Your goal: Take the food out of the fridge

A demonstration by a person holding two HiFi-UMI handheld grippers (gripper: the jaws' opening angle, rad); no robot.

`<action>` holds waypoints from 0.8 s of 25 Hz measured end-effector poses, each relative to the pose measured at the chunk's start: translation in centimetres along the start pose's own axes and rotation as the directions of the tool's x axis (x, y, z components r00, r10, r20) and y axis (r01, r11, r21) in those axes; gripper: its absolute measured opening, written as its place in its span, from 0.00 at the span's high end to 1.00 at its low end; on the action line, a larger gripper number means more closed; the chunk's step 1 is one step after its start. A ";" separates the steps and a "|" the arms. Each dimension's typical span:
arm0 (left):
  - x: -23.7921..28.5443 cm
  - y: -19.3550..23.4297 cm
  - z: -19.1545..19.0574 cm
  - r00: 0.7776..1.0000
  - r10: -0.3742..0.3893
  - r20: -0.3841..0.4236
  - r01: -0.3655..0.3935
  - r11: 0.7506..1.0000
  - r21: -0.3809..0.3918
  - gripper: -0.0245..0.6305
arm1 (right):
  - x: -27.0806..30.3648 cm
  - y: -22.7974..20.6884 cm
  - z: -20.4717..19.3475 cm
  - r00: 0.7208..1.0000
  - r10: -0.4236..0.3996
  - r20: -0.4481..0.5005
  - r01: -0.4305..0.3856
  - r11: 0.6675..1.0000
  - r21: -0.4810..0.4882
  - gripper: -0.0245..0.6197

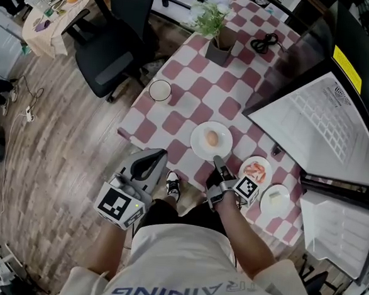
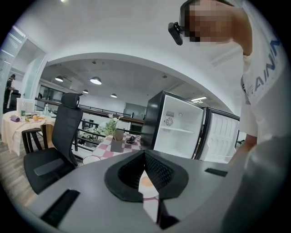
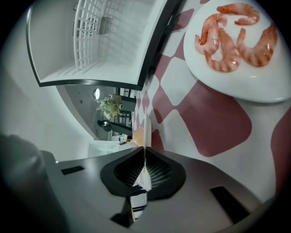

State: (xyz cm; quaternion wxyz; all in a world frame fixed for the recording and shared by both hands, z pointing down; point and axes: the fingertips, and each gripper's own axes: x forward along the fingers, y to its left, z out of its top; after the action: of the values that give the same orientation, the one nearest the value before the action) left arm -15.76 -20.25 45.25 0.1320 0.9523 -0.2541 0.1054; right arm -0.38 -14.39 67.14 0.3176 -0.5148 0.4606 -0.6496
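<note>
Both pairs of jaws are pressed together, but only one holds anything. The right gripper [image 3: 144, 148] pinches a thin white edge that runs up towards an egg [image 3: 137, 135]; from the head view this reads as the near rim of the egg plate [image 1: 197, 149], which lies flat on the checked table [image 1: 195, 88]. The left gripper [image 2: 144, 154] holds nothing and hangs just off the table's near edge, pointing at the same plate.

Just beside the egg plate sit a plate of shrimps [image 3: 254, 84] and a smaller plate [image 1: 275, 199] bearing a pale block. The fridge [image 1: 325, 122] stands open to the right, and no food shows on the shelves in view.

The step in hand looks like setting the egg plate down. Next, the right jaws should spread to free the rim, then draw straight back so the plate is not dragged off the edge.
</note>
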 end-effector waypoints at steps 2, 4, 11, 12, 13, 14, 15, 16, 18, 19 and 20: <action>-0.1 0.3 0.0 1.000 -0.002 0.000 0.002 1.000 0.000 0.95 | 0.2 0.0 -0.3 1.000 0.000 0.000 0.000 1.000 -0.005 0.92; -0.1 0.5 0.0 1.000 -0.005 -0.003 0.005 1.000 0.001 0.95 | 0.2 0.0 -0.5 1.000 -0.004 -0.001 0.004 1.000 -0.010 0.92; 0.0 0.4 -0.3 1.000 -0.023 -0.016 0.024 1.000 0.008 0.95 | 0.5 -1.1 -0.7 0.993 -0.114 -0.024 0.110 0.985 -0.134 0.92; 0.0 0.3 -0.3 1.000 -0.027 -0.016 0.027 1.000 0.009 0.95 | 0.6 -1.3 -0.6 0.990 -0.136 -0.028 0.130 0.980 -0.149 0.92; 0.1 0.2 -0.2 0.999 -0.030 -0.017 0.030 0.999 0.012 0.95 | 0.6 -1.5 -0.6 0.987 -0.156 -0.034 0.149 0.976 -0.157 0.91; 0.1 0.1 -0.2 0.999 -0.034 -0.017 0.034 0.999 0.014 0.95 | 0.6 -1.7 -0.7 0.984 -0.172 -0.040 0.164 0.974 -0.159 0.90; 0.2 0.0 -0.1 0.999 -0.038 -0.017 0.038 0.999 0.018 0.95 | 0.6 -1.9 -0.7 0.982 -0.185 -0.045 0.176 0.971 -0.161 0.90; 0.2 -0.1 -0.1 0.999 -0.041 -0.018 0.042 0.999 0.021 0.95 | 0.5 -2.1 -0.7 0.979 -0.195 -0.051 0.184 0.969 -0.166 0.89; 0.3 -0.2 0.0 0.999 -0.045 -0.019 0.046 0.999 0.026 0.95 | 0.5 -2.2 -0.9 0.975 -0.211 -0.064 0.195 0.961 -0.195 0.85; 0.3 -0.2 0.1 0.999 -0.047 -0.019 0.047 0.999 0.027 0.95 | 0.4 -2.3 -1.1 0.973 -0.218 -0.072 0.198 0.955 -0.219 0.83; 0.3 -0.3 0.1 0.999 -0.049 -0.019 0.049 0.998 0.029 0.95 | 0.3 -2.3 -1.3 0.971 -0.224 -0.079 0.198 0.948 -0.250 0.81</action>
State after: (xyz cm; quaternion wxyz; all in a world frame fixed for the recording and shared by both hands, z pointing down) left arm -15.35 -20.12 45.20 0.1230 0.9590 -0.2280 0.1146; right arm -1.54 -13.51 69.31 0.1565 -0.5606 0.4945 -0.6456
